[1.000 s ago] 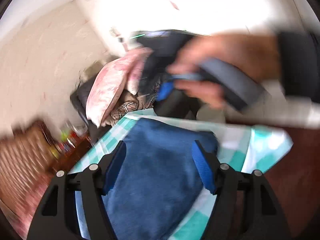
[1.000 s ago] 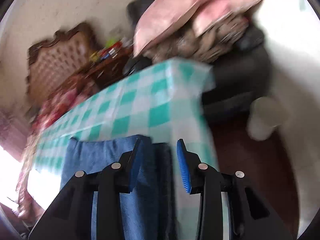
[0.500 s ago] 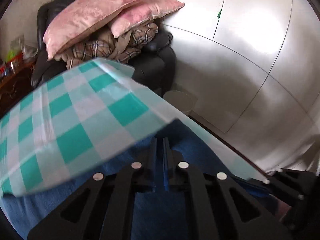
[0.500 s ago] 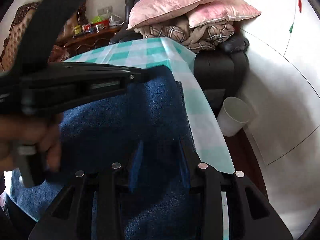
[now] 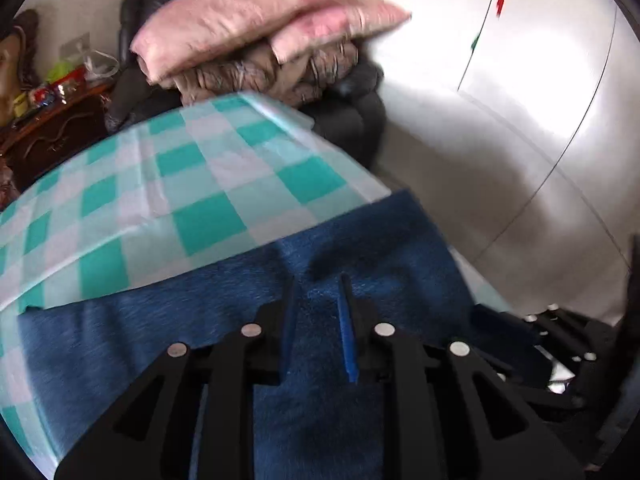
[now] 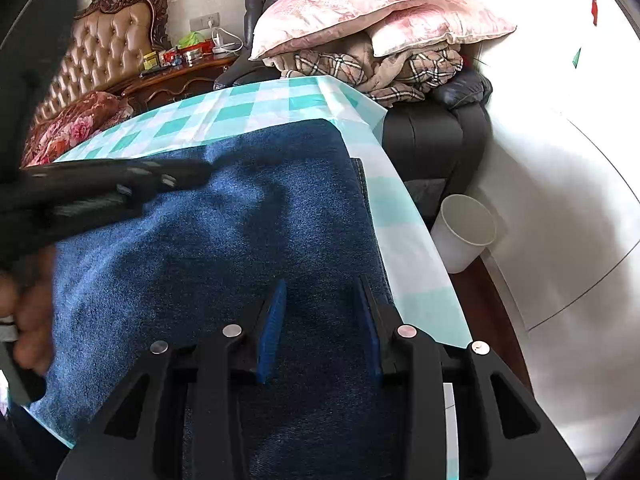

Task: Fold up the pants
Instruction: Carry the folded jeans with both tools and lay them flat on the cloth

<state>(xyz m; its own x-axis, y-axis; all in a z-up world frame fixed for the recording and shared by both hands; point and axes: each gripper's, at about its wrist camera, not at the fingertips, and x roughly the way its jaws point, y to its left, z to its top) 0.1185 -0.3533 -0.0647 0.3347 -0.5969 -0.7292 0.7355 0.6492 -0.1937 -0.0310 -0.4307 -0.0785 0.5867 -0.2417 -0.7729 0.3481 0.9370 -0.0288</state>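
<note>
With the pants (image 6: 240,240) folded flat on the checked tablecloth (image 5: 180,184) beneath both tools, lower the right gripper (image 6: 320,320), fingers moderately apart and empty, then the left gripper (image 5: 316,328), fingers narrowly apart and empty, pressing the fold evenly.

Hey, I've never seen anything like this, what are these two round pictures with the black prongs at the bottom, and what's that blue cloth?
Each picture comes from a fisheye camera on a tool that a person holds, looking forward along its two fingers. One view is from the left hand-held gripper, the other from the right hand-held gripper. There is no robot arm. Both are open, hovering over folded blue denim pants and gripping nothing. The pants lie on a table with a teal and white checked tablecloth. In the right view, the dark bar at left is the other gripper, seen side-on. Behind are pink pillows on a black armchair and a white bin on the floor.
</note>
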